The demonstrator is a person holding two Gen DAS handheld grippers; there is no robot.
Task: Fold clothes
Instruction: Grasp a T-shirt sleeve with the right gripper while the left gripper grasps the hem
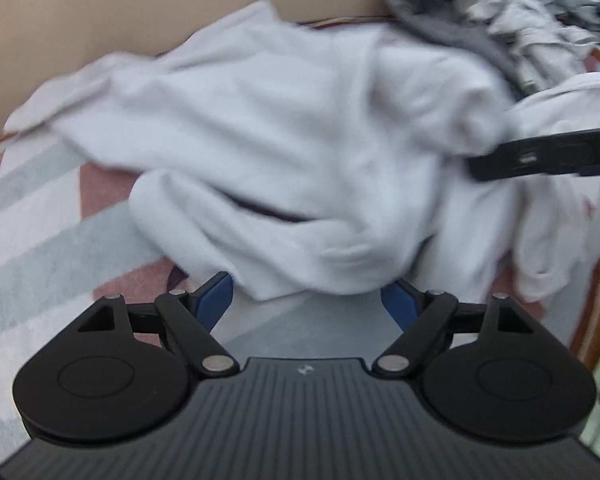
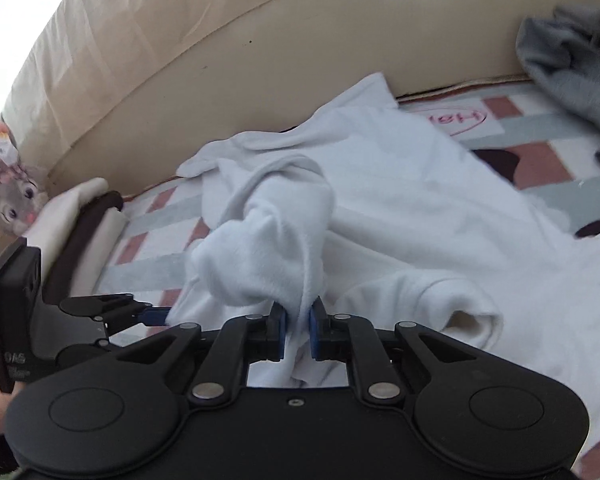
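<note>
A white fleecy garment [image 1: 284,132] lies crumpled on a bed covered by a checked blanket [image 1: 40,240] of pink, grey-green and white blocks, its bulk running left to right along the cream padded headboard [image 2: 300,40] on the far side. At the far right a heap of grey clothes [image 1: 500,20] sits on the blanket, just beside the white garment. A plush toy [image 2: 16,196] leans at the far left corner in the right wrist view.

The left gripper [image 1: 306,300] has its blue-padded jaws spread wide, the garment's near hem lying between them, unpinched. The right gripper [image 2: 298,332] has its jaws clenched on a bunched fold of the white garment, which rises soft and rumpled above them.
</note>
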